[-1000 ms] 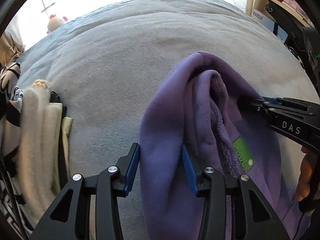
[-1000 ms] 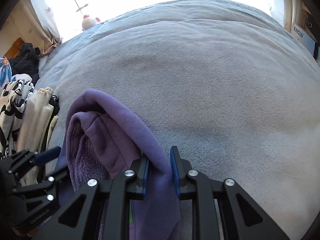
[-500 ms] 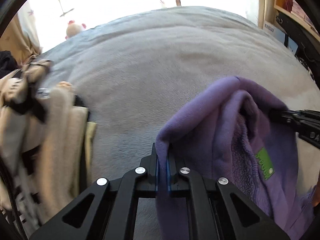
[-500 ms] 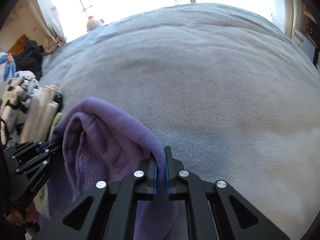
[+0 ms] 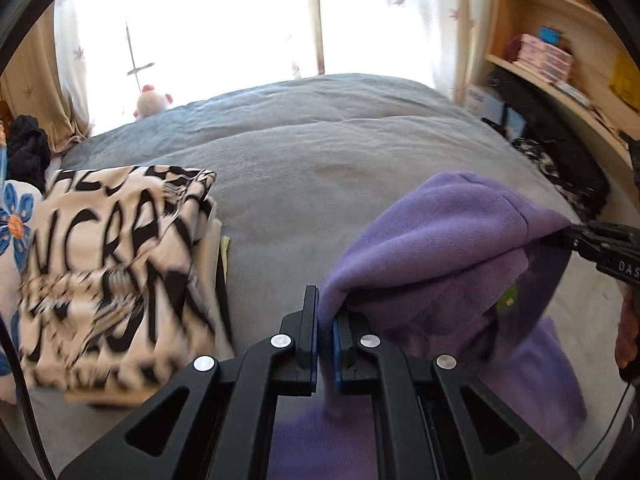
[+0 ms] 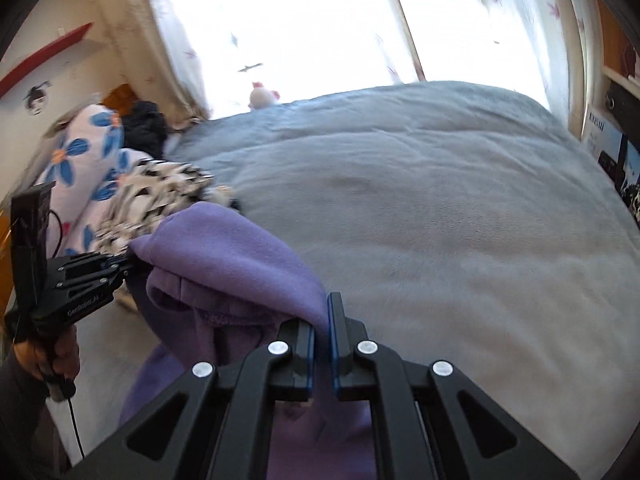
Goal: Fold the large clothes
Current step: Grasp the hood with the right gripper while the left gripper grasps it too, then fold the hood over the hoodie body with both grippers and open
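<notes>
one purple garment (image 5: 444, 248), lifted off the grey bed (image 5: 312, 184) and stretched between two grippers. left gripper (image 5: 325, 320) pinched tight on one fold of it; right gripper (image 6: 325, 312) pinched tight on the other fold. left view alone shows a wooden bookshelf (image 5: 540, 40) right of the bed, and the black-lettered folded top (image 5: 116, 264) in full. right view alone shows a red wall shelf (image 6: 44, 60) — and the hand (image 6: 52, 356) under the left gripper. one small plush toy (image 6: 262, 98) at the bed's far edge.
</notes>
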Available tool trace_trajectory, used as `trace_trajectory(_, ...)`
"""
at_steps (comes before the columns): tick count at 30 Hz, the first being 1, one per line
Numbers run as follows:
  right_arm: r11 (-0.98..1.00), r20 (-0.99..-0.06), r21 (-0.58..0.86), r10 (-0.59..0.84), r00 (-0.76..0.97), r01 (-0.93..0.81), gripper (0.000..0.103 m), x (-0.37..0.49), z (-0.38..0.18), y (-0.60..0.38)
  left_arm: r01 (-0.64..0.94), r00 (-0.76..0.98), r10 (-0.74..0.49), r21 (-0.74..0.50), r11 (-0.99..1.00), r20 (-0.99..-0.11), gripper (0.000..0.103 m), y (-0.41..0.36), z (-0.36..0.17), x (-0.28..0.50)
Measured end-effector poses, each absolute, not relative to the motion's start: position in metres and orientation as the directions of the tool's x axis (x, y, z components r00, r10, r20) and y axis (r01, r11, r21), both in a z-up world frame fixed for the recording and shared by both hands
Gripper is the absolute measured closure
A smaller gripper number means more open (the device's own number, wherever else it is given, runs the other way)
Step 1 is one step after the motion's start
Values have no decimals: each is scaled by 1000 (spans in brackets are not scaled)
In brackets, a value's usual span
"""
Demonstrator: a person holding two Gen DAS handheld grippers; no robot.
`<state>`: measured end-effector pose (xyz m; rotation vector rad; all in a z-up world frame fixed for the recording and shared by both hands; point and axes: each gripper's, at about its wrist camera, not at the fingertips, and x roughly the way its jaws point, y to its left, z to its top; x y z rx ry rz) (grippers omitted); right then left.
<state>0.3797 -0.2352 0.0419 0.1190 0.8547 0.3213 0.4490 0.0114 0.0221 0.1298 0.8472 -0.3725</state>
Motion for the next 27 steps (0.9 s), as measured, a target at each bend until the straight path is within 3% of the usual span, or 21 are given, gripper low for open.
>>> trace_trajectory(8,950,-721,15,226,655,-312,98,252,43,-205,417,578,-289,-28,908,-764,100,38,7,310)
trace_trajectory(17,966,-784,-41,128,607,-257,96,155,-53,-192,399,484,-310,-109,910,-818,99,46,-82,225)
trace_trajectory(21,978,-810,-19,106,577,-206,95,133,-81,-193,381,444,-323,-151,912,-836,94,45,-105,204)
trace_trajectory(24,987,-807,1,96,582,-162,93,121,-74,-195,366,385,-332,-187,912,-861,81,50,-111,194)
trace_trajectory(27,989,-810,55,125,573,-138,82,115,-62,-199,367,374,-362,-222,903,-854,78,59,-107,182)
